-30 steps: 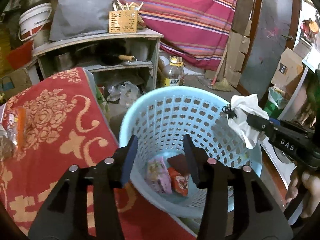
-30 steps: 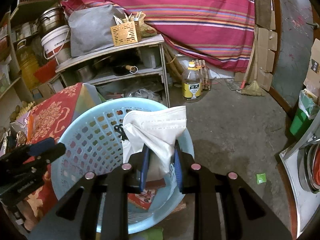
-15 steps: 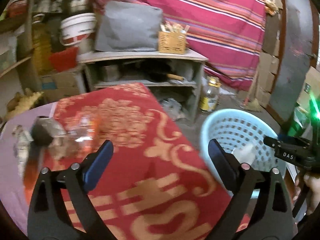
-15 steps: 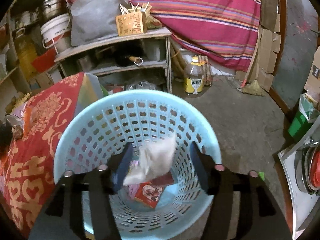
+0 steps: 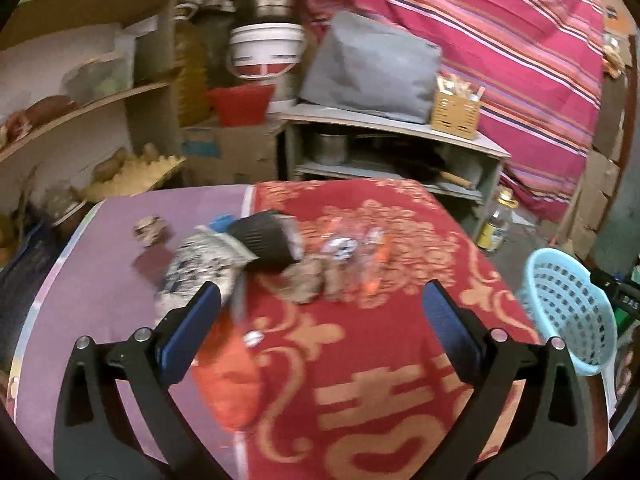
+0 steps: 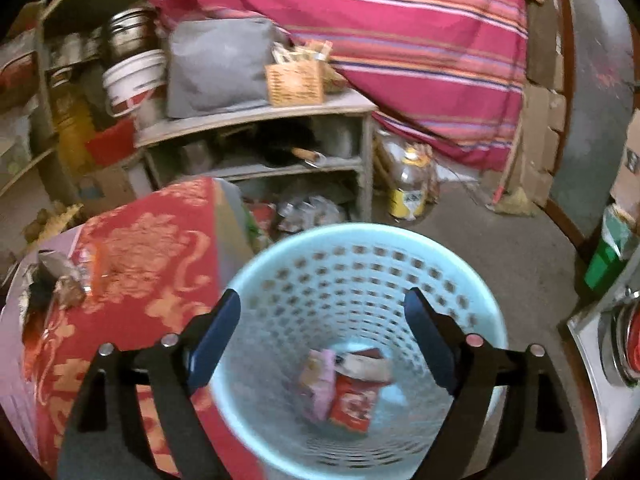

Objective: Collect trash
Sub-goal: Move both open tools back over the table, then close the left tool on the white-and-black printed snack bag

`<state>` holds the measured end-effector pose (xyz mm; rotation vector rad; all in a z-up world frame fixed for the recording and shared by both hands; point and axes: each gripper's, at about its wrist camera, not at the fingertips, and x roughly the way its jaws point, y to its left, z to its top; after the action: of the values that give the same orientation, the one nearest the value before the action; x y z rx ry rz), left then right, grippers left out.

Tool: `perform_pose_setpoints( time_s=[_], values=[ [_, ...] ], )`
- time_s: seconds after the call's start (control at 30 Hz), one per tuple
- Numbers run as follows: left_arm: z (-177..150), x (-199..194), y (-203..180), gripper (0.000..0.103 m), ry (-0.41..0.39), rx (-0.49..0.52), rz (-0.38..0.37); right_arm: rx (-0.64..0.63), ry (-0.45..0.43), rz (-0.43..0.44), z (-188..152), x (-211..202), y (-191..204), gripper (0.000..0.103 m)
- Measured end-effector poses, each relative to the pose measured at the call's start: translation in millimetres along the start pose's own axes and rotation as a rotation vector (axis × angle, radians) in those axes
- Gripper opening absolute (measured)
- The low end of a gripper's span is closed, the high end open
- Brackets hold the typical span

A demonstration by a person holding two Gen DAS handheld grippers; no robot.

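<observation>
A light blue perforated basket (image 6: 360,256) stands on the floor beside the table; it also shows in the left wrist view (image 5: 568,300). Wrappers (image 6: 352,392) lie at its bottom. My right gripper (image 6: 322,334) is open and empty above the basket. My left gripper (image 5: 320,320) is open and empty above the table's red patterned cloth (image 5: 400,380). On the table lie a black cup (image 5: 266,246), a patterned white wrapper (image 5: 200,268), a clear plastic wrapper (image 5: 356,252), brown scraps (image 5: 308,284) and an orange piece (image 5: 236,384).
A grey shelf unit (image 5: 400,148) with pots stands behind the table. A white bucket (image 5: 264,50), a grey bag (image 5: 372,68) and a wicker box (image 5: 456,112) sit on it. An oil bottle (image 6: 412,184) stands on the floor. A striped blanket (image 6: 400,40) hangs behind.
My right gripper opened and the white tissue dropped into the basket. My left gripper opened wide and swung left from the basket to over the trash on the table.
</observation>
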<state>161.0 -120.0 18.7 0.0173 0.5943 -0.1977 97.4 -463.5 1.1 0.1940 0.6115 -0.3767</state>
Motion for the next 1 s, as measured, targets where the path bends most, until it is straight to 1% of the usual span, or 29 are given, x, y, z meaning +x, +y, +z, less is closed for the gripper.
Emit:
perform_pose_setpoints(
  time_s=[0.07,0.13,0.17,0.23,0.3,0.43,0.57,0.7,0.8,1.0],
  values=[
    [-3,3,16,0.097,0.012,-0.010,0.032,-0.033,-0.013,0.024,1,-1,23,0.083],
    [-5,4,29,0.097,0.010,-0.021,0.047,-0.069,-0.019,0.050,-1,-1,47,0.083],
    [-6,6,36,0.097,0.023,-0.029,0.062,-0.086,-0.020,0.059,-1,-1,58,0.083],
    [-9,7,48,0.097,0.021,-0.042,0.065,-0.114,-0.020,0.074,-2,1,78,0.083],
    [-11,11,60,0.097,0.034,-0.055,0.085,-0.138,-0.014,0.093,-4,5,97,0.083],
    [-17,17,76,0.097,0.044,-0.071,0.102,-0.181,-0.004,0.112,-9,11,125,0.083],
    [-21,29,91,0.097,0.074,-0.091,0.121,-0.213,0.008,0.129,-13,17,146,0.083],
    [-18,32,98,0.097,0.068,-0.103,0.118,-0.230,0.015,0.139,-14,23,161,0.083],
    [-18,33,102,0.097,0.064,-0.108,0.116,-0.212,0.025,0.150,-14,29,170,0.083],
    [-22,41,102,0.097,0.073,-0.089,0.109,-0.209,0.029,0.158,-12,36,184,0.083]
  ],
)
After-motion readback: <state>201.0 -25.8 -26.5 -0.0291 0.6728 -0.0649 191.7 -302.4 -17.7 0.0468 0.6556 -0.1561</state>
